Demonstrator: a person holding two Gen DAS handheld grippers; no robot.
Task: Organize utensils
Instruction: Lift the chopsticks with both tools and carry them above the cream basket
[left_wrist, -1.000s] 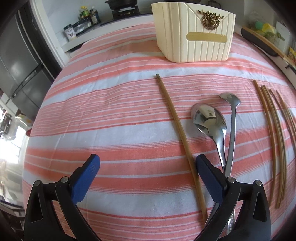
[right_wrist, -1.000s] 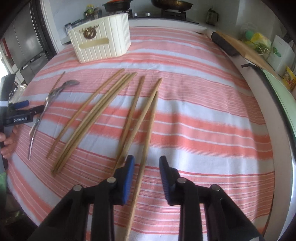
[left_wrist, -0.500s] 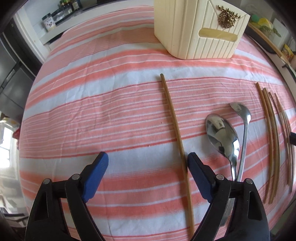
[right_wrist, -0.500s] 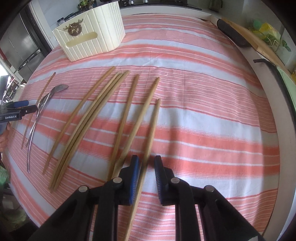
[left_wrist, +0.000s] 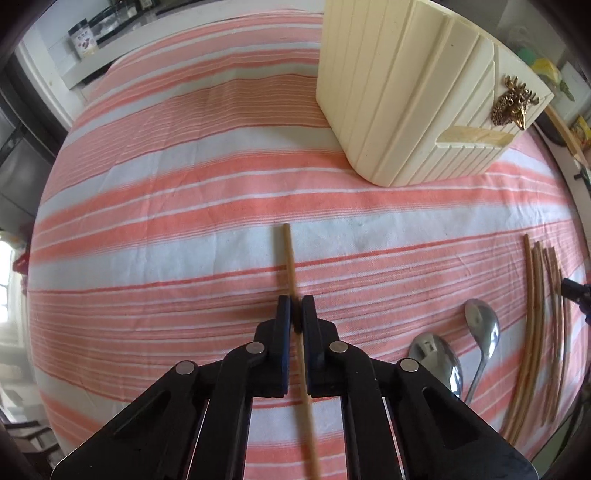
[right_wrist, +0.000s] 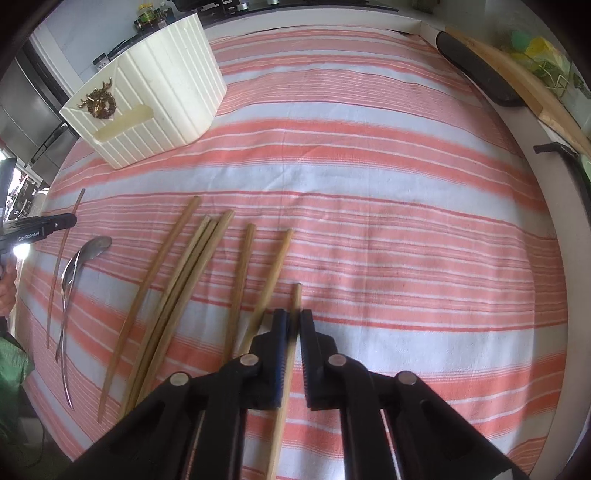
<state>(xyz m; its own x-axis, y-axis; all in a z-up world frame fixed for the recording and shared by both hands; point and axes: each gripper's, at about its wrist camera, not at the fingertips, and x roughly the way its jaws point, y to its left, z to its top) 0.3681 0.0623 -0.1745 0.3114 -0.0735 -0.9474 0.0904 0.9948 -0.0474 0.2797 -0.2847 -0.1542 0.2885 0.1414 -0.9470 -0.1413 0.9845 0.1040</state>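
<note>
My left gripper (left_wrist: 294, 314) is shut on a single wooden chopstick (left_wrist: 289, 258) that points toward the cream ribbed utensil holder (left_wrist: 413, 96). Two metal spoons (left_wrist: 480, 332) lie to its right, beside a bundle of chopsticks (left_wrist: 535, 325). My right gripper (right_wrist: 292, 325) is shut on the rightmost wooden chopstick (right_wrist: 296, 295). Several more chopsticks (right_wrist: 192, 266) lie fanned out to its left on the striped cloth, then the spoons (right_wrist: 77, 258) and the left gripper (right_wrist: 40, 227). The holder (right_wrist: 155, 92) stands at the far left.
The table is covered with an orange and white striped cloth (right_wrist: 369, 184). A dark tray and a wooden board (right_wrist: 498, 74) lie along the far right edge. Jars (left_wrist: 85, 38) stand on a ledge behind the table.
Both grippers have moved forward and closed. The left went from wide open to shut on the lone chopstick; the right narrowed from partly open to shut on the rightmost chopstick.
</note>
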